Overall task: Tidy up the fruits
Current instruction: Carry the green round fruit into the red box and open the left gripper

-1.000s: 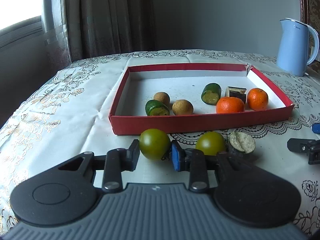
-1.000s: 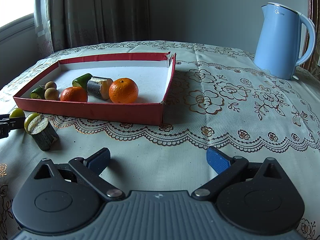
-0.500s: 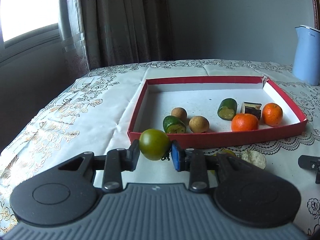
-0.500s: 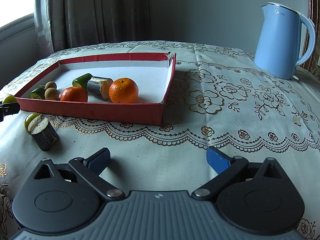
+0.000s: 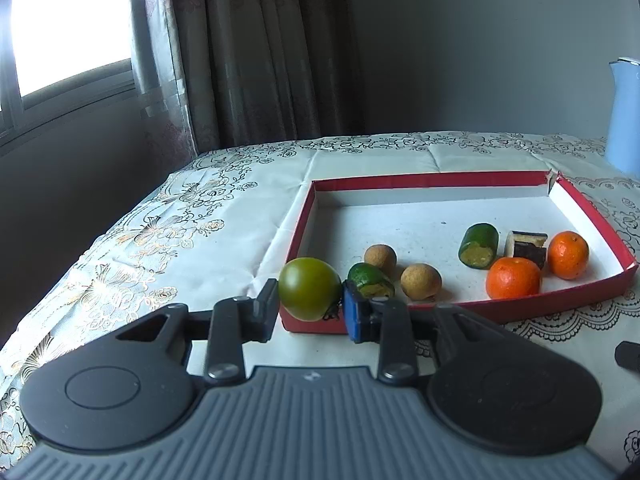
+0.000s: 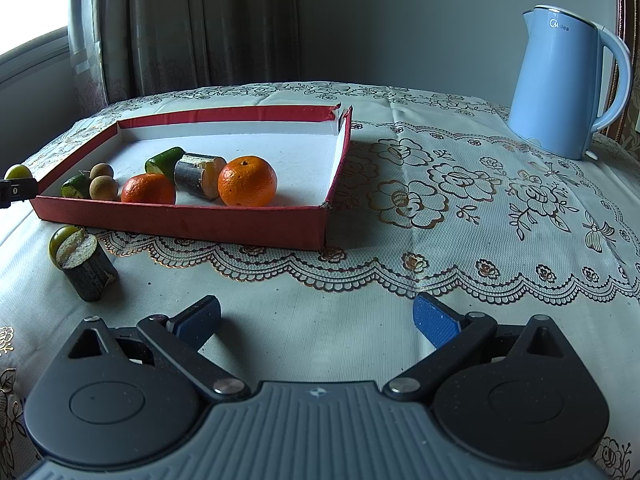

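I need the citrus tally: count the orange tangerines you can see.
2, both inside the red box near its front wall: one tangerine toward the right, the other tangerine left of it, a dark cut piece between them. None seems hidden.

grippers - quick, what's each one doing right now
Left gripper: closed on the green fruit.
Right gripper: open, holding nothing.

7 fruits (image 6: 247, 181) in tray (image 6: 180, 222)
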Demonstrator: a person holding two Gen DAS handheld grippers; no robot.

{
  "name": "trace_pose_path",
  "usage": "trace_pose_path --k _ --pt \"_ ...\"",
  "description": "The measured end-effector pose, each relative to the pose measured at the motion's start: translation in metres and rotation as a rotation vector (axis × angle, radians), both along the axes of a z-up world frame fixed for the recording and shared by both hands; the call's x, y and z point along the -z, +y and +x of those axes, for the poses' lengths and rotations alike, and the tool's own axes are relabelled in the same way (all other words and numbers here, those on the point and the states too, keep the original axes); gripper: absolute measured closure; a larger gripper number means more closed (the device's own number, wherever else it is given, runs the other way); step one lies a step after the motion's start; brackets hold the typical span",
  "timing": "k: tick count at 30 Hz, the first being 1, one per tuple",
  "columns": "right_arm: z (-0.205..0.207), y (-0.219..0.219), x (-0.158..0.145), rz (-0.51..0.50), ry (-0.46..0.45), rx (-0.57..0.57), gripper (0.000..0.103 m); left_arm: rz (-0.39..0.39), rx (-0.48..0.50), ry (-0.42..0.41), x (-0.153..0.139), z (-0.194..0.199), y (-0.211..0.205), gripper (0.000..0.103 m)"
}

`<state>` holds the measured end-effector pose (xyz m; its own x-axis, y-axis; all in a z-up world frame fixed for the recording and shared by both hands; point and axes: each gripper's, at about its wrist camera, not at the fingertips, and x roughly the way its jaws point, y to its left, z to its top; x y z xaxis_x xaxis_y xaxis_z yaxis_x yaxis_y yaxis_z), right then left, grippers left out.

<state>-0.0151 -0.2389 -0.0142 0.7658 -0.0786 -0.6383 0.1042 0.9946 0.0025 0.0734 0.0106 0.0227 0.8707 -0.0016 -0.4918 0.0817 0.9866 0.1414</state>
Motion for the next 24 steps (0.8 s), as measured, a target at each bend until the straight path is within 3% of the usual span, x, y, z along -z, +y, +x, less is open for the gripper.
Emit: trace_pose_path --k 24 --pt "-0.001 -0.003 -0.001 0.038 -0.018 0.000 0.000 0.020 -0.037 0.011 0.005 0.031 -0.003 0.073"
